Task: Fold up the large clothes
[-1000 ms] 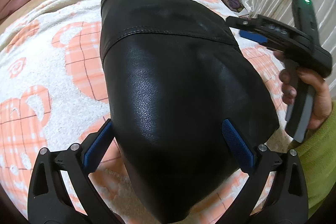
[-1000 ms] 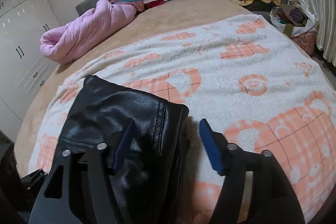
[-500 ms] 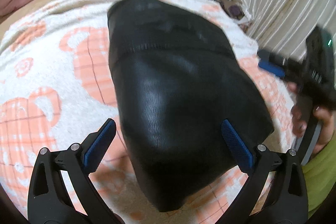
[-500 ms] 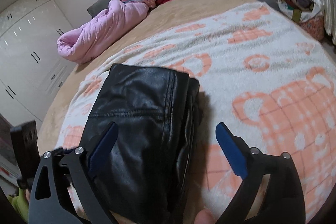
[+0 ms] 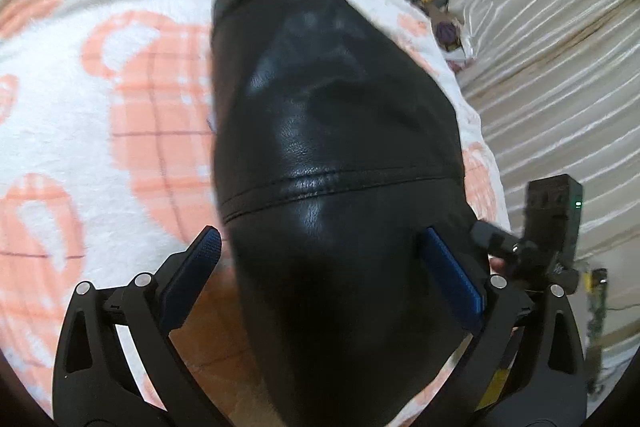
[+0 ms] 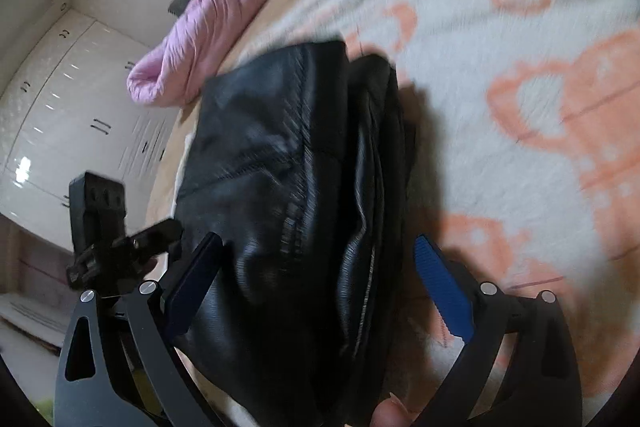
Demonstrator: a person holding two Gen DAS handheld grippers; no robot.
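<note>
jackets: 1 folded black leather jacket (image 5: 336, 163) on blanket (image 5: 100, 115)
left gripper (image 5: 320, 267): jaws spread wide, straddling jacket
right gripper (image 6: 320, 267): jaws spread wide, nothing held

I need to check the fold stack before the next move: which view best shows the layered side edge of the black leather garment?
The right wrist view: the black leather garment shows its stacked layers and seams along its right edge, though blurred. The left wrist view shows only the smooth top panel with one stitched seam across it; the layers are hidden.

Glossy grained black leather jacket (image 5: 340, 155); fluffy matt blanket (image 5: 80, 115); ribbed blue fingers (image 6: 440, 285)
</note>
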